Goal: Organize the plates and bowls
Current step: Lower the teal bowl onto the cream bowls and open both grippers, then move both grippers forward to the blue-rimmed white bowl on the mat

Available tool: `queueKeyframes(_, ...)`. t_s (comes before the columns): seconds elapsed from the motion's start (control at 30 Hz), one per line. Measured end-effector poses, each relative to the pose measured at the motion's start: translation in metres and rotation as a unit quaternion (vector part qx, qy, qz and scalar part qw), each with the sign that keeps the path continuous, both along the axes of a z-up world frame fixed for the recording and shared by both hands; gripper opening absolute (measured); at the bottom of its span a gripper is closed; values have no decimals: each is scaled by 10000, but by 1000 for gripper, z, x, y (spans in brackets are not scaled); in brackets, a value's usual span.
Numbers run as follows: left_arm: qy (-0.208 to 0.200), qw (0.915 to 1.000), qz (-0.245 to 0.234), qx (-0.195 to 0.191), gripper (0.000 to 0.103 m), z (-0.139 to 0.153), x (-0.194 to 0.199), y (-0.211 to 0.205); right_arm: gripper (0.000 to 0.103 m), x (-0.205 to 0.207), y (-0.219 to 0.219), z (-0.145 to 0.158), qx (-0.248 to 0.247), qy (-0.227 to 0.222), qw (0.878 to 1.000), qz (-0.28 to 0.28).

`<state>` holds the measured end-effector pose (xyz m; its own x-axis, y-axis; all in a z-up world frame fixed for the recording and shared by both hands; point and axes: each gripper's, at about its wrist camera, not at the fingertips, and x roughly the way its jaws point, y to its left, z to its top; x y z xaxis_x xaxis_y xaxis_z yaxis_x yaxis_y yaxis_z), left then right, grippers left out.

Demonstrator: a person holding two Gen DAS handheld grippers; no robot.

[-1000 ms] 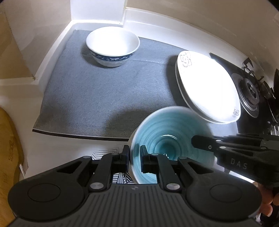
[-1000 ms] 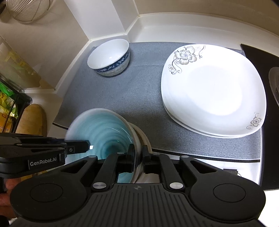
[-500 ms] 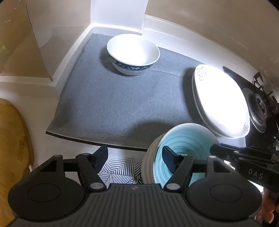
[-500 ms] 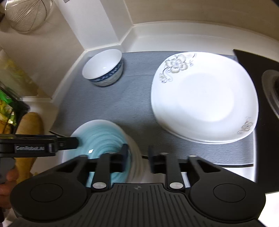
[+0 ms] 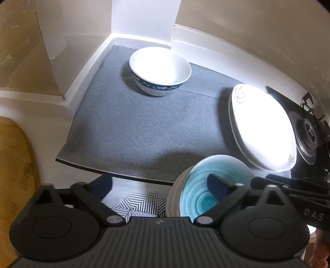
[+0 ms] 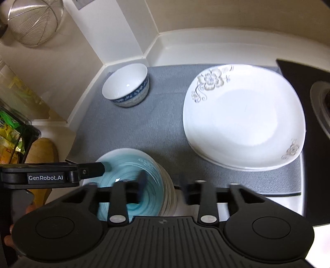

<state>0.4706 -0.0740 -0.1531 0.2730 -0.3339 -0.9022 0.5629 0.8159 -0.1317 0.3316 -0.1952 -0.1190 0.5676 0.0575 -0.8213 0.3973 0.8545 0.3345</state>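
White countertop runs into corner; white boxed column stands there, beige walls either side. Grey mat covers counter. Black gas hob at right edge, burner visible. Wooden cutting board at left. Wire strainer hangs on wall, upper left. Strong light from above, glare on counter.

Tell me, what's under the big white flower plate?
Under the flower plate peeks the rim of another white plate. Both sit on the grey mat. Anything more beneath stays hidden.
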Motion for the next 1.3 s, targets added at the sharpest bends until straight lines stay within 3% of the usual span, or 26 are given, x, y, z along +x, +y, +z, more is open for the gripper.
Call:
queueKeyframes(0.67,-459,9977,75,-494,102,38,-20,22,63,-5,27,52,-792,-510,9949,350)
queueKeyframes(0.9,-570,9965,93,-606,103,45,-25,32,64,-7,35,58,-880,-520,9940,394)
queueKeyframes(1.3,-457,9973,421,-396,103,38,-16,18,68,5,10,53,-747,-530,9942,566)
